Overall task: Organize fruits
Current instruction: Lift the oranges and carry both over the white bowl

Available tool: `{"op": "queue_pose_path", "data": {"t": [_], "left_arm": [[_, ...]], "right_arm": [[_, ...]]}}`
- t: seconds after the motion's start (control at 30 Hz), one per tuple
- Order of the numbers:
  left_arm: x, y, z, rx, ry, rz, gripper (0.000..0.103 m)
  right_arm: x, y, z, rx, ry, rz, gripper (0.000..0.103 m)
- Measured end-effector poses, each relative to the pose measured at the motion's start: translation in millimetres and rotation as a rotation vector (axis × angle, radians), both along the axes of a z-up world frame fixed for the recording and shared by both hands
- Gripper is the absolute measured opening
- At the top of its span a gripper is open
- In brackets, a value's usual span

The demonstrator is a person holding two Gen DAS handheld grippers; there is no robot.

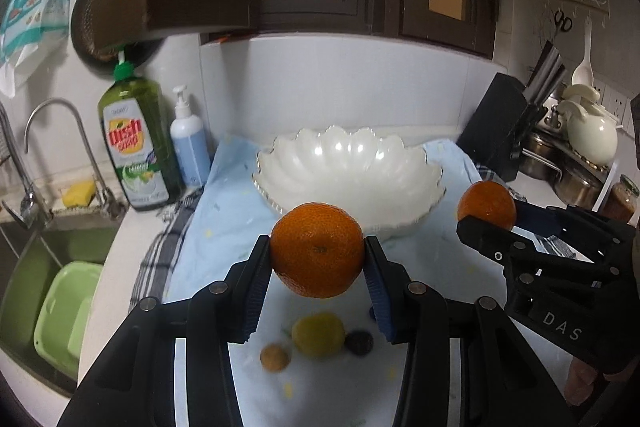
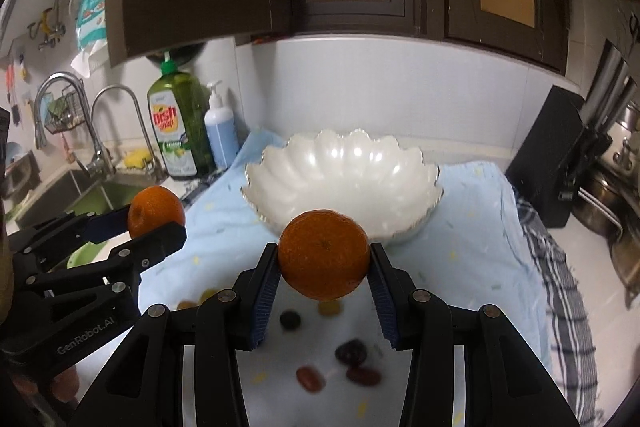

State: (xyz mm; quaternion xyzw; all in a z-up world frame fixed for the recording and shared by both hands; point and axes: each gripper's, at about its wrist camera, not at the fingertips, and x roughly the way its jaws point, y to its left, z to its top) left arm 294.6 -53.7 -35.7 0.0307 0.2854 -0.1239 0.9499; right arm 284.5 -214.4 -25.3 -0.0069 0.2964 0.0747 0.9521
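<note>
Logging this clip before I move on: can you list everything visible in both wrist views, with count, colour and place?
oranges: 2, orange, one in each gripper, held in the air in front of the bowl
bowl: 1, white, scalloped rim, empty, on the blue cloth
blue cloth: 1, light blue, spread over the counter
small fruits: several, yellow, brown, dark and red, on the cloth below the grippers
dish soap bottle: 1, green, beside the sink
pump bottle: 1, white and blue, right of the soap
sponge: 1, yellow, behind the sink
basin: 1, light green, in the sink
knife block: 1, black, right of the bowl
left gripper: black, shut on an orange
right gripper: black, shut on an orange
</note>
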Motion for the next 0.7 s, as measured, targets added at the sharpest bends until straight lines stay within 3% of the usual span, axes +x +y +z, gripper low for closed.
{"op": "queue_pose_path", "data": {"t": [0.4, 0.7], "left_arm": [[55.3, -20.2, 27.8, 0.022, -0.091, -0.038, 0.045], [123.5, -34.7, 16.4, 0.054, -0.032, -0.041, 0.045]], "right_arm": [[57.3, -19.5, 21.3, -0.022, -0.062, -0.026, 0.045], [127.4, -29.5, 15.0, -0.059, -0.022, -0.036, 0.045]]}}
